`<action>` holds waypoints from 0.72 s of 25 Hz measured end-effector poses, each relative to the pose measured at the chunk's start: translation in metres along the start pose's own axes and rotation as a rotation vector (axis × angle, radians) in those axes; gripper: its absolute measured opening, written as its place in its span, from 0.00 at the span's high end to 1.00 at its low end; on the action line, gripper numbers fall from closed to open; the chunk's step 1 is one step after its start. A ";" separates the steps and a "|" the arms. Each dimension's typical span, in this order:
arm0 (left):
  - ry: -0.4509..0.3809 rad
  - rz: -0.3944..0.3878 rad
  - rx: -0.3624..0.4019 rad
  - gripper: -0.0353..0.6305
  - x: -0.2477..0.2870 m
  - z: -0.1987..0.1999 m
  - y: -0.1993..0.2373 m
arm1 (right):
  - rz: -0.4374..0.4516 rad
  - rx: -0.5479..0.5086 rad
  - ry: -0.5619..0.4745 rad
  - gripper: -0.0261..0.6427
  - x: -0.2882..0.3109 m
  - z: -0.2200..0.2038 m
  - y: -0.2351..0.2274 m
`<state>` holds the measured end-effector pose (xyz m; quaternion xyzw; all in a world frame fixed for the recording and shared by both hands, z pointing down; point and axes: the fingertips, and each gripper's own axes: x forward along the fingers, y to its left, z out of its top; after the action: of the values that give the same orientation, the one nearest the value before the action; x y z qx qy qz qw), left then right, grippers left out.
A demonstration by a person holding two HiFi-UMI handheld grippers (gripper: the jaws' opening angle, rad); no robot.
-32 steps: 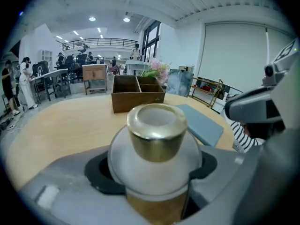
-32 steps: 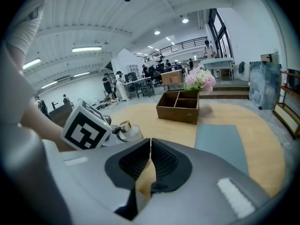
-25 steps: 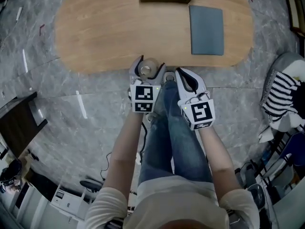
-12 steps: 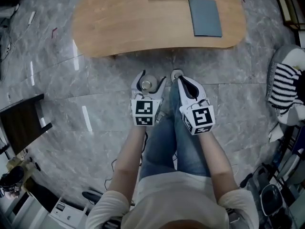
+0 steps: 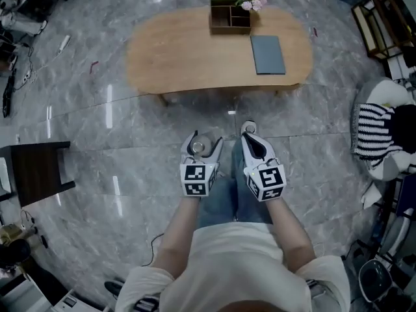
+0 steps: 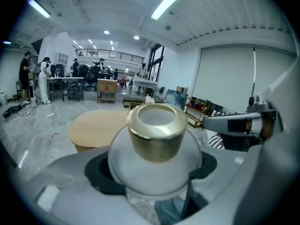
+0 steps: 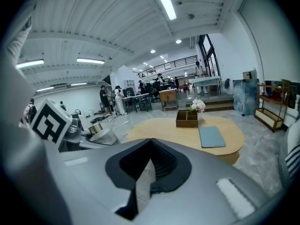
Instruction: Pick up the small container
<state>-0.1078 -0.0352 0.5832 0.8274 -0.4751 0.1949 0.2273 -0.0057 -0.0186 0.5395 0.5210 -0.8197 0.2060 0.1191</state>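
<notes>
The gold-capped small container (image 5: 198,148) is clamped between the jaws of the left gripper (image 5: 203,143) at frame centre, well below the wooden table (image 5: 182,57), apparently to carry it clear. The right gripper (image 5: 251,132) is closed and empty alongside.

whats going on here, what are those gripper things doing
A person stands back from the wooden table with a gripper in each hand. The left gripper is closed on the small container, a frosted round jar with a gold neck, held up over the floor. The right gripper is shut and empty beside it. A wooden organizer and a grey pad lie on the table.
</notes>
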 end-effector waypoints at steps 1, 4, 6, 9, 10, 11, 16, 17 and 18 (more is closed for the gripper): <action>-0.007 0.002 -0.009 0.43 -0.011 0.005 -0.003 | 0.004 -0.002 -0.004 0.96 -0.007 0.008 0.005; -0.037 0.006 -0.042 0.43 -0.039 0.028 -0.009 | 0.026 -0.013 -0.021 0.96 -0.024 0.036 0.015; -0.056 0.007 -0.059 0.43 -0.054 0.044 -0.012 | 0.040 -0.024 -0.037 0.96 -0.035 0.056 0.022; -0.071 0.004 -0.065 0.43 -0.079 0.065 -0.018 | 0.052 -0.039 -0.054 0.96 -0.052 0.081 0.033; -0.077 0.001 -0.060 0.43 -0.086 0.074 -0.020 | 0.055 -0.041 -0.063 0.96 -0.055 0.090 0.036; -0.081 -0.003 -0.053 0.43 -0.093 0.081 -0.021 | 0.060 -0.042 -0.070 0.96 -0.059 0.099 0.039; -0.096 0.001 -0.039 0.43 -0.116 0.110 -0.024 | 0.092 -0.096 -0.091 0.96 -0.068 0.137 0.050; -0.099 0.002 -0.038 0.43 -0.120 0.115 -0.025 | 0.095 -0.107 -0.094 0.96 -0.069 0.144 0.051; -0.103 0.003 -0.036 0.43 -0.123 0.120 -0.024 | 0.097 -0.116 -0.098 0.96 -0.070 0.150 0.051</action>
<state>-0.1317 -0.0060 0.4141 0.8315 -0.4908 0.1436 0.2173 -0.0193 -0.0126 0.3671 0.4825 -0.8593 0.1381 0.0989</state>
